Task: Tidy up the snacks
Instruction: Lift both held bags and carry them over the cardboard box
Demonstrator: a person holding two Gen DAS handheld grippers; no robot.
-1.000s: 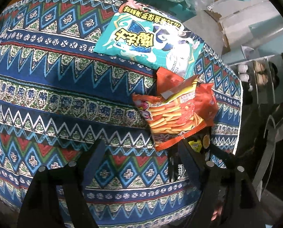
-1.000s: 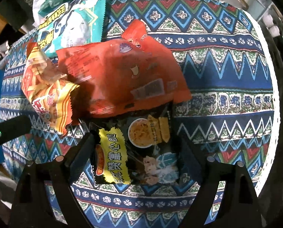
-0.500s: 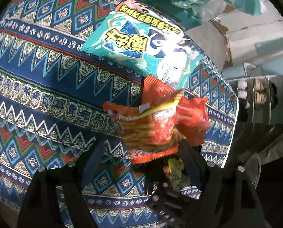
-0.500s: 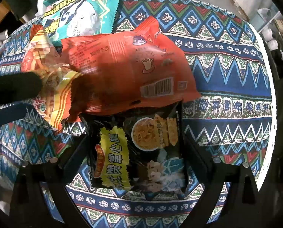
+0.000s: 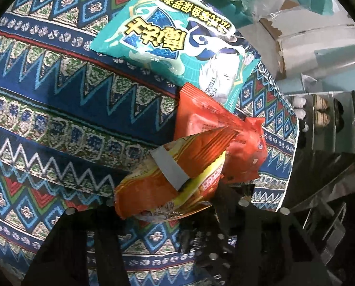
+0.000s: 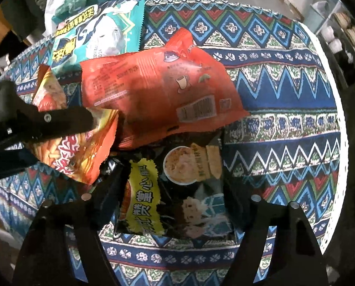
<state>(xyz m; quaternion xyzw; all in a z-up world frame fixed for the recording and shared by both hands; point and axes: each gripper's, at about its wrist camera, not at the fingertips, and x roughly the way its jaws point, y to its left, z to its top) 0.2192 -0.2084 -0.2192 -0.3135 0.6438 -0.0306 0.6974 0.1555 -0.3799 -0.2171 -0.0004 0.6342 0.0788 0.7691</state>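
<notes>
- Gripping the orange snack bag (image 5: 167,186), the left hand-held gripper (image 6: 65,124) lifts its near end off the table (image 6: 284,109).
- The right hand-held gripper (image 6: 175,188), spread wide, straddles the black snack bag (image 6: 177,188) beneath the red packet (image 6: 158,95).

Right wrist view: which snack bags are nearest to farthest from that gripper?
1. Black snack bag, between the right gripper fingers.
2. Red-orange bag, just beyond, overlapping it.
3. Teal bag, far left at the cloth's edge.
</notes>
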